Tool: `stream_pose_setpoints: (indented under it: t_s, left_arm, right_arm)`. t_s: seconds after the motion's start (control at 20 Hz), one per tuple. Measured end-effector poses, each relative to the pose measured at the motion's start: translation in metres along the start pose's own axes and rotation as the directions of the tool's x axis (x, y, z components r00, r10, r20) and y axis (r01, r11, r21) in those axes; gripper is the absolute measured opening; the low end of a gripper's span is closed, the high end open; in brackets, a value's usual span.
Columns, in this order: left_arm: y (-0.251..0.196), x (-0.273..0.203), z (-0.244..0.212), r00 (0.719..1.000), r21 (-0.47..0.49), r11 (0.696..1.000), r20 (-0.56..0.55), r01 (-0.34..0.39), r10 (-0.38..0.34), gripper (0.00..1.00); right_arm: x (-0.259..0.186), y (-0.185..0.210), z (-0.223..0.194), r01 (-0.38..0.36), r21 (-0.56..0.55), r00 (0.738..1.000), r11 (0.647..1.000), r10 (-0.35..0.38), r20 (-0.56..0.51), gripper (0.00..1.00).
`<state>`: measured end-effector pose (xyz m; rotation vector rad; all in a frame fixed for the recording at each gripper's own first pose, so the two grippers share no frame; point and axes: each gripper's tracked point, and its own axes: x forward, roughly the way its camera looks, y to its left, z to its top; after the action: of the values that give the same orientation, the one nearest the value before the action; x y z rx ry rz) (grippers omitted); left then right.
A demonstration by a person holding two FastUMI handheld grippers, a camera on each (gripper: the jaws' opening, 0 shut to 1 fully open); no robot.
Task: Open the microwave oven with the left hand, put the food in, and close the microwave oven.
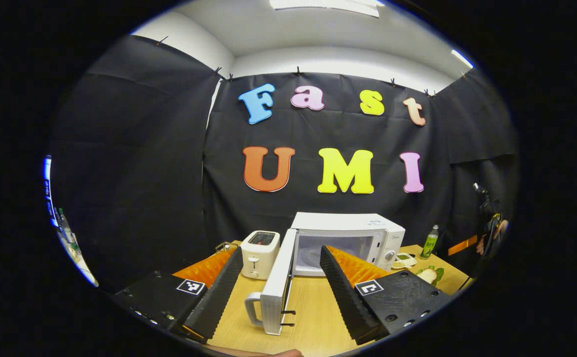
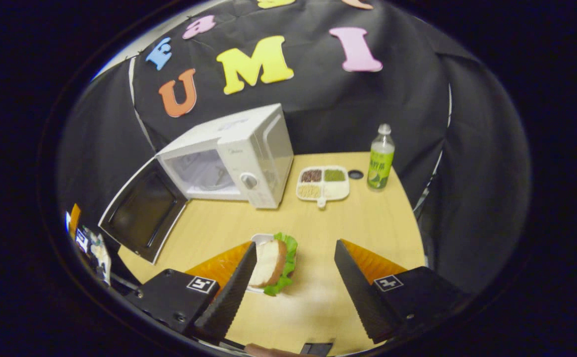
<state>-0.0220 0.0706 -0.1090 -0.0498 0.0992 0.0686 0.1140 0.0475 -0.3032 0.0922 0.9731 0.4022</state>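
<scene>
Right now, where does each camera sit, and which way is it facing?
Left gripper view: rides the left hand-held gripper, low over the table, facing the open microwave with its door between the spread fingers; toaster beside it.
Right gripper view: rides the right hand-held gripper, higher, tilted down at the sandwich between its open fingers.
Shared: microwave, bottle, table.

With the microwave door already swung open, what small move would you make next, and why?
Probably lower the right hand-held gripper and close it on the sandwich. Its jaws stand open, the sandwich lies just ahead on the table, nearer one finger, and the microwave cavity looks empty with the door open.
</scene>
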Motion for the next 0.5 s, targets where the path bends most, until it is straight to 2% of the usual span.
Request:
stream_pose_setpoints:
  t_s: [0.05, 0.15, 0.2, 0.25, 0.3, 0.35, 0.4, 0.45, 0.5]
  left_arm:
    - [-0.003, 0.004, 0.002, 1.000, 0.003, 1.000, 0.007, -0.007, 0.007, 0.94]
    - [-0.009, 0.009, 0.008, 1.000, 0.009, 1.000, 0.016, -0.017, 0.016, 0.94]
    - [-0.015, 0.010, 0.007, 1.000, 0.013, 1.000, 0.020, -0.020, 0.019, 0.81]
    - [-0.020, 0.012, 0.008, 1.000, 0.018, 1.000, 0.020, -0.021, 0.021, 0.94]
    - [-0.025, 0.013, 0.009, 1.000, 0.021, 1.000, 0.022, -0.021, 0.021, 0.94]
    - [-0.030, 0.013, 0.009, 1.000, 0.023, 1.000, 0.023, -0.018, 0.018, 0.94]
    - [-0.036, 0.014, 0.009, 1.000, 0.023, 1.000, 0.022, -0.012, 0.011, 0.94]
    - [-0.041, 0.015, 0.006, 1.000, 0.023, 1.000, 0.018, -0.006, 0.006, 0.82]
    - [-0.043, 0.018, 0.005, 1.000, 0.021, 1.000, 0.012, -0.007, 0.007, 0.94]
  right_arm:
    - [0.010, 0.001, -0.006, -0.052, 0.021, 0.996, 0.998, 0.054, -0.064, 0.90]
    - [0.027, -0.001, -0.011, -0.139, 0.079, 0.975, 0.987, 0.151, -0.161, 0.89]
    - [0.035, 0.001, -0.018, -0.189, 0.104, 0.955, 0.976, 0.208, -0.214, 0.87]
    - [0.041, -0.003, -0.022, -0.212, 0.126, 0.938, 0.969, 0.237, -0.251, 0.86]
    - [0.052, -0.006, -0.020, -0.216, 0.155, 0.932, 0.964, 0.251, -0.261, 0.87]
    - [0.057, -0.006, -0.024, -0.234, 0.166, 0.919, 0.958, 0.274, -0.283, 0.97]
    - [0.064, -0.003, -0.028, -0.271, 0.178, 0.899, 0.946, 0.315, -0.305, 0.83]
    - [0.070, 0.000, -0.033, -0.297, 0.198, 0.878, 0.934, 0.349, -0.328, 0.84]
    - [0.073, 0.004, -0.038, -0.313, 0.234, 0.860, 0.920, 0.379, -0.341, 0.82]
